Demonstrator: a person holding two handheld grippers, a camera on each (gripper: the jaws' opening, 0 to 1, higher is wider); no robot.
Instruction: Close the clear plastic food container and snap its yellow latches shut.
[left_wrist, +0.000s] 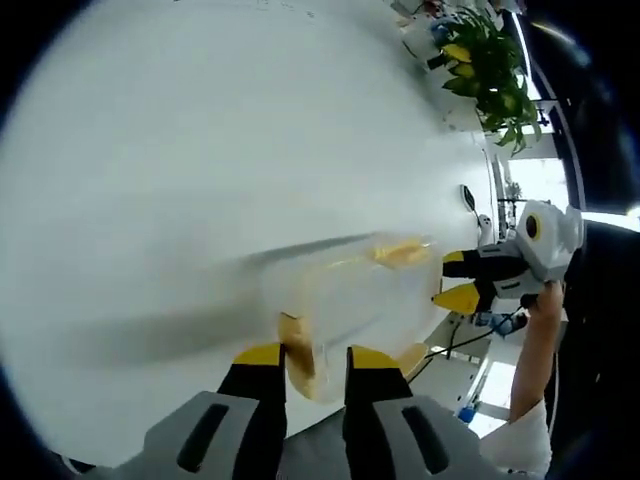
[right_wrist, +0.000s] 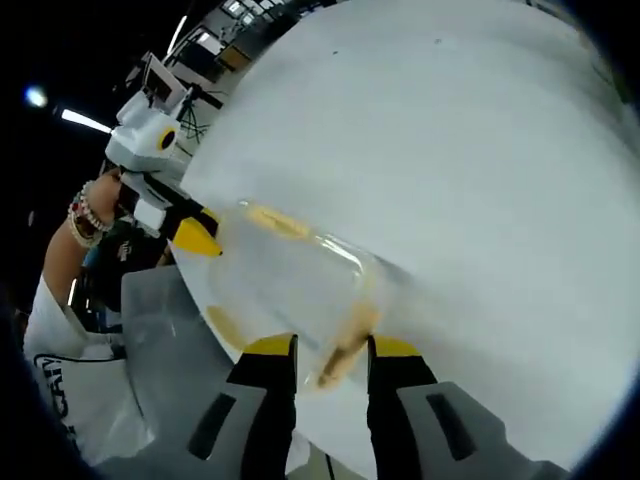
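left gripper view: the left gripper (left_wrist: 315, 358), jaws apart, straddles a yellow latch (left_wrist: 297, 360) at the near end of the clear container (left_wrist: 350, 295) on the white table (left_wrist: 200, 150). right gripper view: the right gripper (right_wrist: 332, 352), jaws apart around the opposite latch (right_wrist: 345, 345). press each latch squarely.

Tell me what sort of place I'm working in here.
Probably an office or lab, not a home kitchen. The clear container sits on a large plain white table, a leafy potted plant stands at its far side, and strip lights hang overhead in the right gripper view.
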